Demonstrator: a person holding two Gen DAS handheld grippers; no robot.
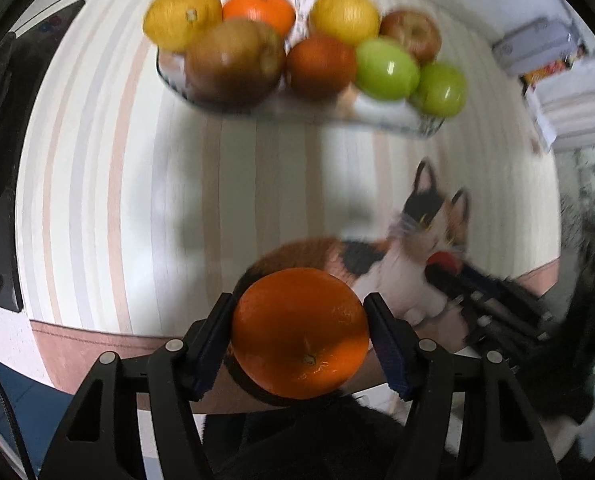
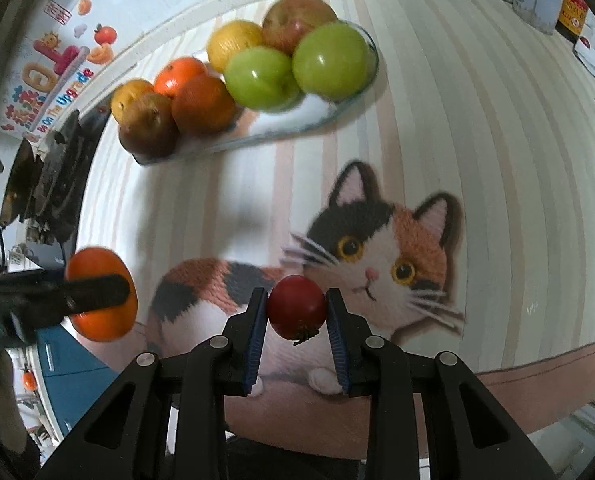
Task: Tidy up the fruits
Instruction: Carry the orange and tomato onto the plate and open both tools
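Holding an orange (image 1: 300, 334) clamped in our left gripper (image 1: 299, 344) and a tomato (image 2: 296, 306) in our right gripper (image 2: 297, 312), we see the far tray (image 2: 337, 110) nearly full; these two remain.

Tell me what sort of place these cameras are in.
Likely a home room: a striped cloth with a calico cat picture covers the table, a glass dish holds fruit, and a colourful sticker poster hangs on the wall.

A striped mat (image 2: 477, 128) in cream, beige and grey, with a calico cat picture (image 2: 377, 252) and a pinkish border, covers the surface. Colourful fruit stickers (image 2: 53, 76) decorate the white wall behind, beside dark equipment (image 2: 53, 184) at the left.
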